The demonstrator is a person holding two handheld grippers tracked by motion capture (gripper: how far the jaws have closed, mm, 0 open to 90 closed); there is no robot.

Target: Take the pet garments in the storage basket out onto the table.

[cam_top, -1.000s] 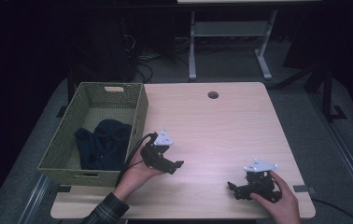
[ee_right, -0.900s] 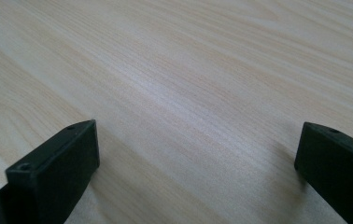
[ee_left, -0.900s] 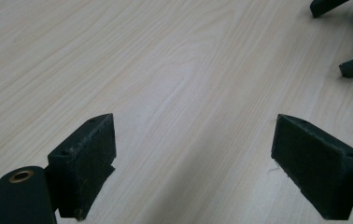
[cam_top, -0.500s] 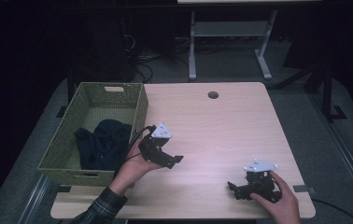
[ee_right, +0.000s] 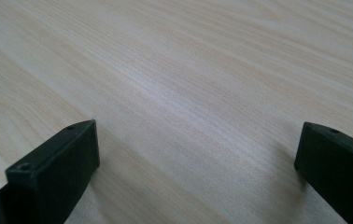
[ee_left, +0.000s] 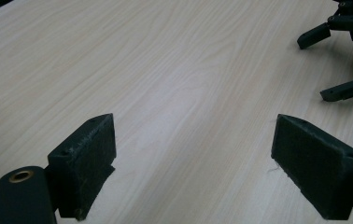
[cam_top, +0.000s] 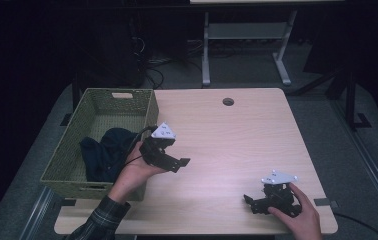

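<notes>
Left claw [cam_top: 181, 163] now farther up beside basket [cam_top: 127, 95], empty, spread wide.

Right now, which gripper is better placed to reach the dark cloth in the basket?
Probably the left. The left gripper is open beside the green basket holding the dark cloth. The right gripper, also open, sits low at the table's near right corner.

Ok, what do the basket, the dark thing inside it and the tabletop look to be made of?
Basket: olive woven weave, likely wicker or plastic, matte. Dark thing: soft crumpled cloth, probably a garment. Tabletop: pale wood-grain surface, perhaps laminate, smooth with a faint sheen.
</notes>
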